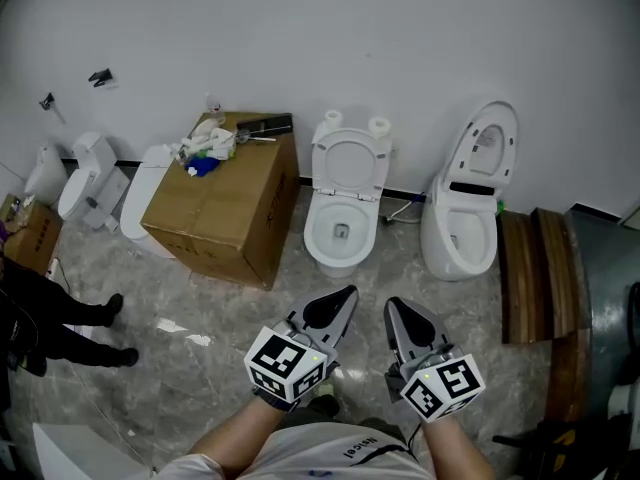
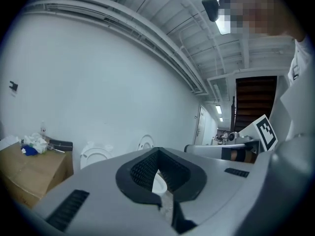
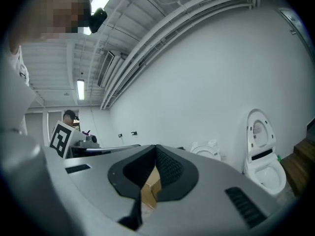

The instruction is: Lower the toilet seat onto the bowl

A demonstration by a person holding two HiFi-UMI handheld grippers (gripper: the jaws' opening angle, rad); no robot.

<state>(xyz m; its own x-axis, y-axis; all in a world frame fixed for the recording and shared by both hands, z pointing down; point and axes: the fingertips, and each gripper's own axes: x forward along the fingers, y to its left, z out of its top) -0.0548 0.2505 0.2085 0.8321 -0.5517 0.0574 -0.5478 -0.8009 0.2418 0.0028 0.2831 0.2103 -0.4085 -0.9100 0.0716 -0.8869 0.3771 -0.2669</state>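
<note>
Toilet seat (image 1: pixel 350 160) upright, bowl (image 1: pixel 338 233) uncovered. Approach step. Left gripper (image 1: pixel 348 295) and right gripper (image 1: pixel 393 305) closed, empty, well short of toilet. Next: reach seat rim, tip down gently.

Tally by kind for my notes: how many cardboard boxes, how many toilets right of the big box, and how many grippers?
Cardboard boxes: 2 (large box, small box at far left)
Toilets right of the large box: 2 (middle toilet, right toilet)
Grippers: 2 (left gripper, right gripper)
Total: 6
</note>
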